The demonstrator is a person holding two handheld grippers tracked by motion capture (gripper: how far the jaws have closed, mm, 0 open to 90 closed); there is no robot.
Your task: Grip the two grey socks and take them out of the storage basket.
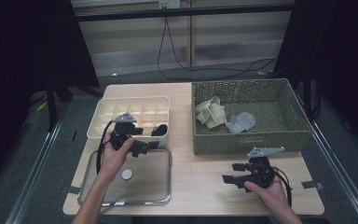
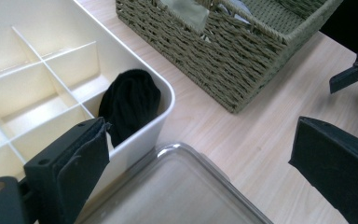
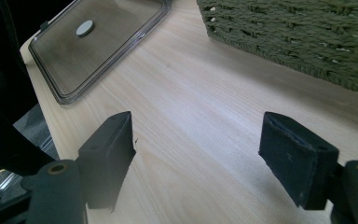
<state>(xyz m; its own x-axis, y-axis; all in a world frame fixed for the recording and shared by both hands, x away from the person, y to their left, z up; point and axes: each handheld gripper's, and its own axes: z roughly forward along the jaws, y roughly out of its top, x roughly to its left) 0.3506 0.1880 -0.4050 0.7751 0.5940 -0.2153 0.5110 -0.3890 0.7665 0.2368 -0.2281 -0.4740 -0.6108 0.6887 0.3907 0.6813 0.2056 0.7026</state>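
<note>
High view puts your left gripper (image 1: pixel 142 148) beside the black sock (image 1: pixel 160 130), which sits rolled in the near corner cell of the divided box (image 1: pixel 103 103). Both sets of fingers stand apart, empty. It looks soft and light; pinch its bunched top.

Black sock (image 2: pixel 129 103) in the near-right compartment of the divided box (image 2: pixel 165 100): lower part hidden by the box wall. Wicker basket (image 3: pixel 307 37) cut off by the top and right edges in right gripper view; cloths in basket (image 1: pixel 223 116) too small to identify
</note>
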